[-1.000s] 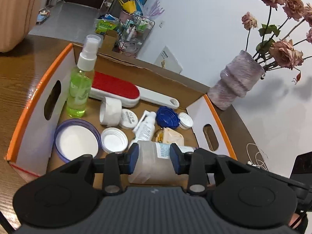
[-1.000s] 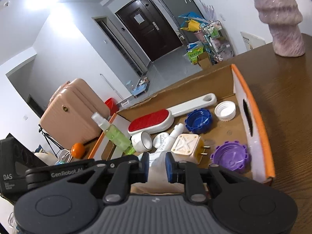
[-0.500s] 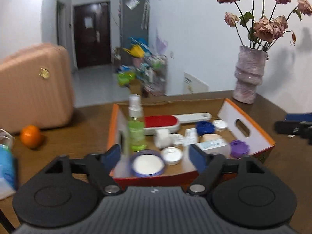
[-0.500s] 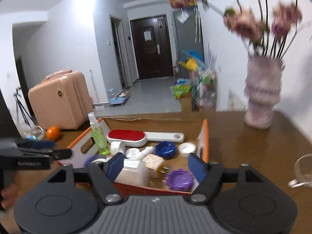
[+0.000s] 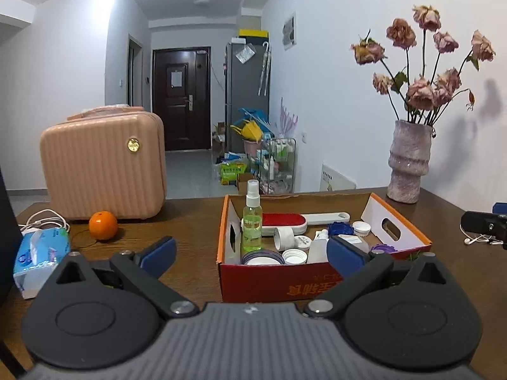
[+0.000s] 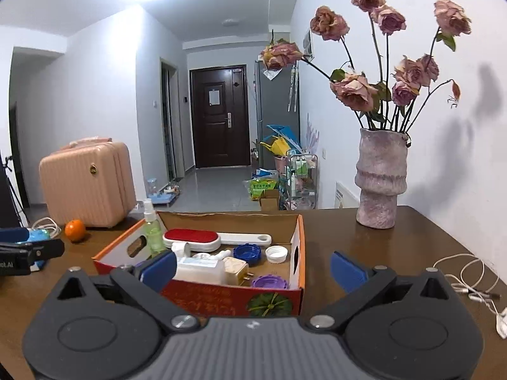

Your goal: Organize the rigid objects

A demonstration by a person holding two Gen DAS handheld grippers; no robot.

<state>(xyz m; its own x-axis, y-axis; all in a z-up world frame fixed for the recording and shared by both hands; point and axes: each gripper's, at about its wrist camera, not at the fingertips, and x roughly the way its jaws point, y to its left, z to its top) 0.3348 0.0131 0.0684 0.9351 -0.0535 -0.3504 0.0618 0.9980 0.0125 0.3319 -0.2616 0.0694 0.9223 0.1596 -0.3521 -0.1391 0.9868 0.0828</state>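
The orange-rimmed cardboard box [image 5: 320, 281] [image 6: 221, 297] stands on the wooden table beyond both grippers. It holds a green spray bottle [image 5: 252, 221] [image 6: 152, 231], a red lint brush [image 5: 283, 221] [image 6: 191, 237], a translucent plastic bottle [image 6: 198, 270], a beige plug [image 6: 236, 267], a blue lid [image 5: 340, 228] [image 6: 247, 253], a purple lid [image 6: 269, 282] and white caps [image 5: 294, 256]. My left gripper [image 5: 252, 255] hovers short of the box's front wall, its jaws opening wide with nothing gripped. My right gripper [image 6: 253, 269] does the same at the box's near right corner.
A vase of dried roses [image 5: 408, 161] [image 6: 380, 177] stands at the table's back right. A pink suitcase [image 5: 104, 167], an orange [image 5: 103, 225] and a tissue pack [image 5: 41, 256] sit left of the box. White earphone cables [image 6: 469, 281] lie at the right.
Both grippers were closed around the translucent bottle inside the box. They have let it go, opened wide, and pulled back and up out of the box, levelling out.
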